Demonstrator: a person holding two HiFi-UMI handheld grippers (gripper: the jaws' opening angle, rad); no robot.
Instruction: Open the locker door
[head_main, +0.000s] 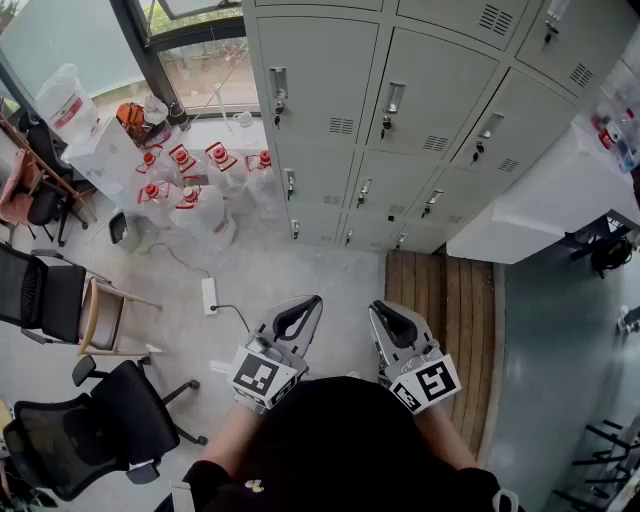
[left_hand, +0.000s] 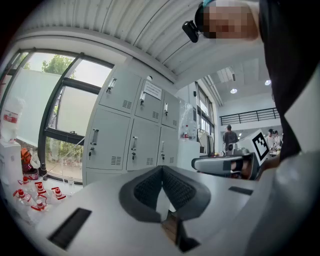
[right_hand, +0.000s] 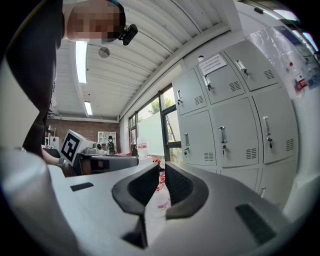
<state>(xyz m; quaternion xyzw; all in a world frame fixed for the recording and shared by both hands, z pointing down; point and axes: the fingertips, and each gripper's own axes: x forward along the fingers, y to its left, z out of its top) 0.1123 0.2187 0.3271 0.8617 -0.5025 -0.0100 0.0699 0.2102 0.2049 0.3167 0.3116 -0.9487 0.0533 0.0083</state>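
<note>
A bank of grey lockers stands ahead across the floor, every door closed, each with a small handle and keyhole. It also shows in the left gripper view, where the lockers stand left of centre, and in the right gripper view, where the lockers stand to the right. My left gripper and right gripper are held level side by side close to my body, well short of the doors. Both are shut with nothing between the jaws. The left gripper and the right gripper each point toward the lockers.
Several red-capped water jugs crowd the floor left of the lockers by the window. Office chairs stand at the left, and a power strip lies with its cord on the floor. A wooden platform and a white counter are on the right.
</note>
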